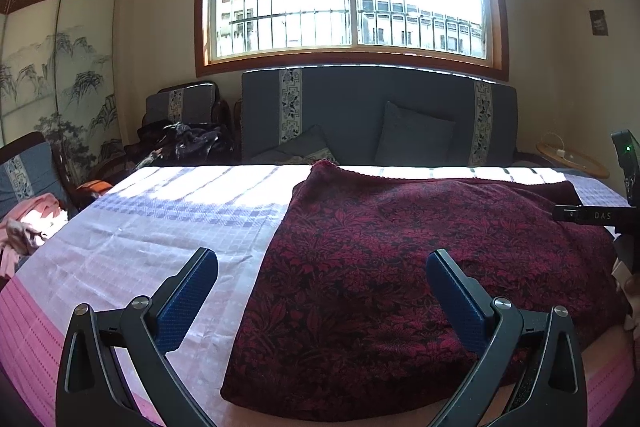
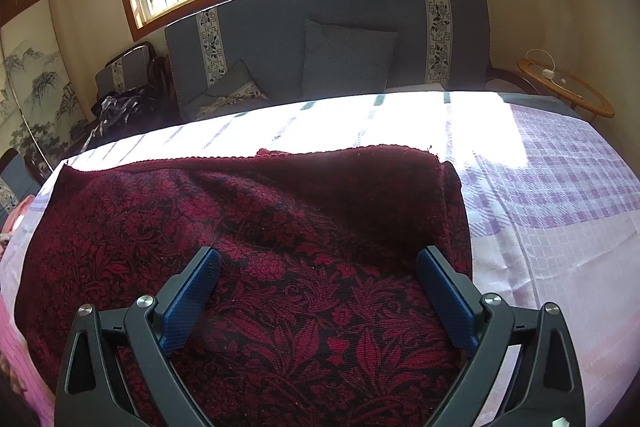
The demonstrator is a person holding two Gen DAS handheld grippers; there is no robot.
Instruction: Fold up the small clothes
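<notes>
A dark red garment (image 1: 400, 267) with a woven leaf-and-flower pattern lies spread on the checked lilac-and-white cloth (image 1: 160, 227) that covers the table. It forms a broad rectangle with fairly straight side edges, so it may already have been folded once, though the pictures do not settle that; a plain, unpatterned maroon band runs along its far edge. The fabric looks thick and nubbly, like a knit or jacquard, and it sits with soft swells, not fully flat. By this view the folding is at an early or middle stage: the piece is still large, and further folds into a compact stack seem left to do.

The left gripper (image 1: 320, 267) hovers over the garment's left edge, its blue textured pads wide apart and holding nothing. The right gripper (image 2: 316, 267) is likewise spread wide and empty, above the near right part of the garment (image 2: 260, 227), close to its right edge.

Off the left side, a pink heap of clothes (image 1: 28, 227) waits, apart from the red piece.
</notes>
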